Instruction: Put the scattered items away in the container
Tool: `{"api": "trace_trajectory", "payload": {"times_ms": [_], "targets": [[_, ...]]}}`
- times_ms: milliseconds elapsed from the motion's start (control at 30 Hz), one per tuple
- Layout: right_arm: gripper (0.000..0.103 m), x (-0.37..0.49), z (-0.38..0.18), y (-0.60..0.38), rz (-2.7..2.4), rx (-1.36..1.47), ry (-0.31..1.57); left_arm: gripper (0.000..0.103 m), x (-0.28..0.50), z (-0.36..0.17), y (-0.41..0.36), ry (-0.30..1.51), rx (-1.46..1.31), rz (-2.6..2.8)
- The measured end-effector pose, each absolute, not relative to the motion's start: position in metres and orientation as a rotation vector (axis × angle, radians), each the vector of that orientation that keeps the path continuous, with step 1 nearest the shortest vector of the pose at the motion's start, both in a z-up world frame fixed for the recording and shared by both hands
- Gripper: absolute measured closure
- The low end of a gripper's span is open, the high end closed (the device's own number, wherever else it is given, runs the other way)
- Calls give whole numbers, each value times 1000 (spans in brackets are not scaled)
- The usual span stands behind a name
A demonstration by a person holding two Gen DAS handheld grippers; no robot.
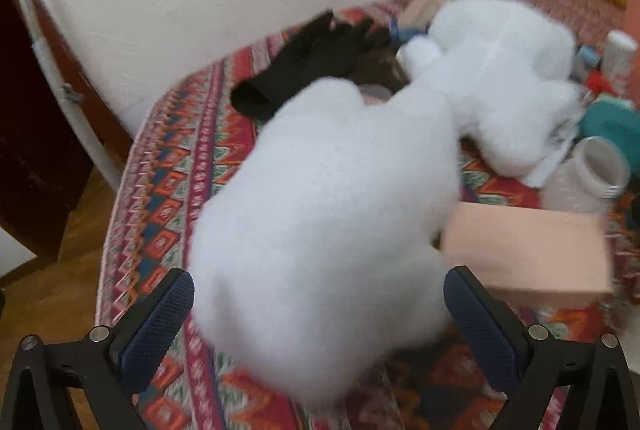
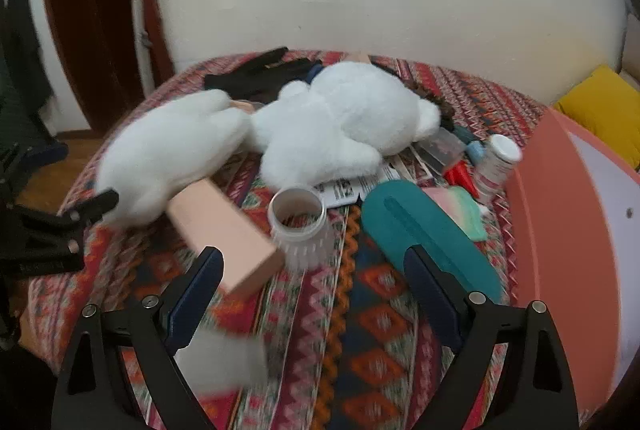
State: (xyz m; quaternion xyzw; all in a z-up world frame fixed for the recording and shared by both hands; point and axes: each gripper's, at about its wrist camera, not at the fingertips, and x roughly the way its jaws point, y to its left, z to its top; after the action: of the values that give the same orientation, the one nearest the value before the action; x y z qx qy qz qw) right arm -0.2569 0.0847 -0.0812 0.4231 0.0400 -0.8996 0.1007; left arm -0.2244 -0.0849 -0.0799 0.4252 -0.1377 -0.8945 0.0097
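The long white fluffy plush piece [image 1: 328,230] lies on the patterned woven bedspread [image 1: 208,134], joined at its far end to a larger white plush toy body [image 2: 344,122] that rests toward twelve o'clock in the right wrist view. The left gripper [image 1: 318,330] has its jaws spread wide with the near end of that plush piece sitting between them, the pads apart from the fur on both sides as far as the blur lets me judge; it holds nothing yet. The step in hand looks like the pick-up of the plush, and the next move calls for closing on the soft bulk deep enough that the fur does not slip out, then carrying it to the salmon-pink round container [image 2: 568,230] at three o'clock in the right wrist view.

The right gripper [image 2: 312,294] hangs wide open and empty above the bedspread. A pale pink rectangular box [image 2: 224,234] lies at its ten o'clock, touching the plush, with an open clear plastic jar [image 2: 300,226] just beside it at twelve and a teal fabric pouch [image 2: 424,230] at one. Black gloves [image 1: 316,58] lie beyond the plush, near the wall.
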Motion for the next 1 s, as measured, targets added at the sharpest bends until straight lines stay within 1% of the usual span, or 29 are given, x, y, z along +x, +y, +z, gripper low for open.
{"api": "trace_trajectory", "payload": {"times_ms": [67, 200, 267, 300, 333, 367, 400, 433, 467, 500, 567, 600, 633, 733, 800, 833, 900, 933, 1000], "targets": [[9, -280, -97, 81, -2627, 1281, 77, 0, -246, -91, -83, -423, 1355, -2806], [9, -311, -126, 79, -2584, 1366, 35, 0, -264, -97, -83, -436, 1333, -2814], [15, -321, -137, 80, -2552, 1382, 13, 0, -268, -104, -78, -499, 1316, -2822], [23, -324, -139, 84, -2534, 1364, -27, 0, -264, -105, -81, -504, 1315, -2824], [51, -327, -139, 86, -2521, 1355, -39, 0, -265, -108, -84, -515, 1321, -2831], [50, -329, -140, 86, -2507, 1367, -19, 1, -265, -107, -87, -476, 1334, -2839], [50, -330, -141, 88, -2500, 1367, -15, 9, -264, -103, -92, -416, 1335, -2847], [51, -330, -140, 90, -2493, 1365, -23, 16, -260, -101, -96, -388, 1333, -2850], [51, -330, -140, 91, -2488, 1365, -25, 24, -257, -93, -102, -307, 1325, -2861], [51, -329, -138, 92, -2482, 1359, -35, 30, -253, -83, -108, -226, 1310, -2870], [51, -323, -128, 93, -2487, 1320, -68, 34, -248, -72, -114, -156, 1288, -2877], [51, -319, -123, 92, -2495, 1295, -69, 34, -241, -64, -117, -118, 1259, -2884], [51, -314, -115, 92, -2510, 1257, -66, 34, -239, -62, -118, -109, 1248, -2887], [50, -296, -87, 99, -2556, 1142, -86, 34, -221, -33, -116, -79, 1138, -2932], [50, -282, -67, 106, -2584, 1074, -106, 34, -196, 2, -110, -65, 1013, -2984], [50, -275, -55, 110, -2606, 1029, -123, 34, -192, 8, -109, -69, 989, -2993], [50, -267, -37, 115, -2643, 962, -146, 34, -161, 46, -92, -97, 834, -3065], [50, -259, -25, 119, -2673, 913, -162, 34, -160, 51, -89, -96, 814, -3079], [50, -245, 0, 130, -2732, 821, -202, 33, -136, 86, -63, -75, 706, -3165]]}}
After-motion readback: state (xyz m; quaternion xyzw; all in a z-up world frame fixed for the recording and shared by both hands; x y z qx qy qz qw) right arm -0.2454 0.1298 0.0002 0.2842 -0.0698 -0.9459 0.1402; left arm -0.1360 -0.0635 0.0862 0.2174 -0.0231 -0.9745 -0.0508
